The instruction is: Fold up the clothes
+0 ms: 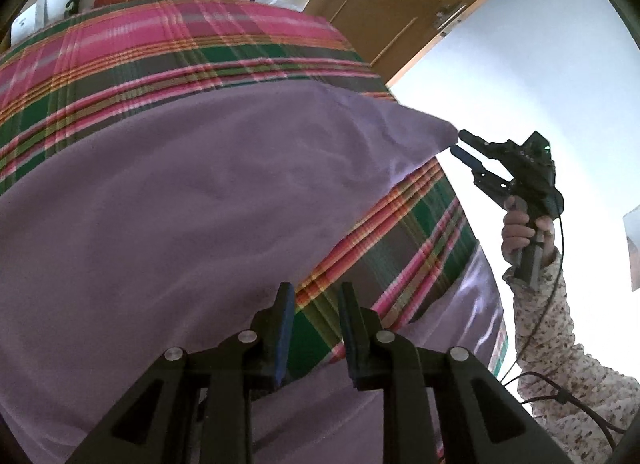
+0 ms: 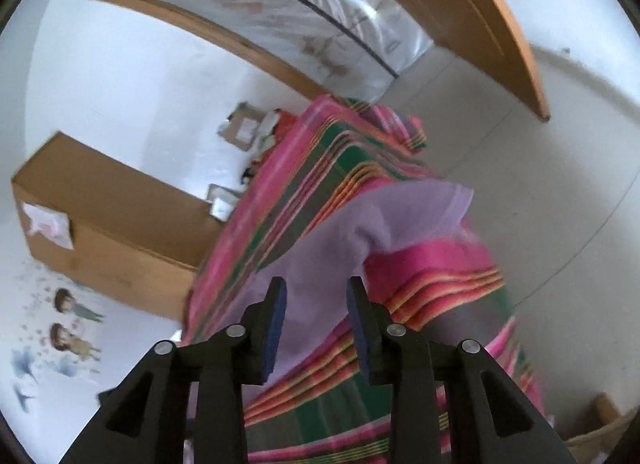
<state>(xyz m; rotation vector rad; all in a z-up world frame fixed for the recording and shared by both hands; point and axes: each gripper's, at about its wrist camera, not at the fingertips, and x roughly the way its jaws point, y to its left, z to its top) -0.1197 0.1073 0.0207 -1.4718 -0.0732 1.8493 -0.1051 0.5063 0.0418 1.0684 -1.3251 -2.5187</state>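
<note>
The lilac garment (image 1: 168,200) is lying spread over the plaid cloth (image 1: 140,60) that covers the worktop, probably so that it can be folded flat. The left gripper (image 1: 316,328) is hovering over it with its fingers partly open, holding nothing. The right gripper (image 1: 460,142) is at the garment's raised corner with its fingers also parted, not pinching it.

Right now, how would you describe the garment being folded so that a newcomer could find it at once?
Find the big plaid cloth, striped pink, green and orange, that covers the work surface. Spread over it lies the lilac garment, one corner reaching toward the right gripper. It is the only plain, unpatterned fabric there, pale purple against the busy stripes.
</note>
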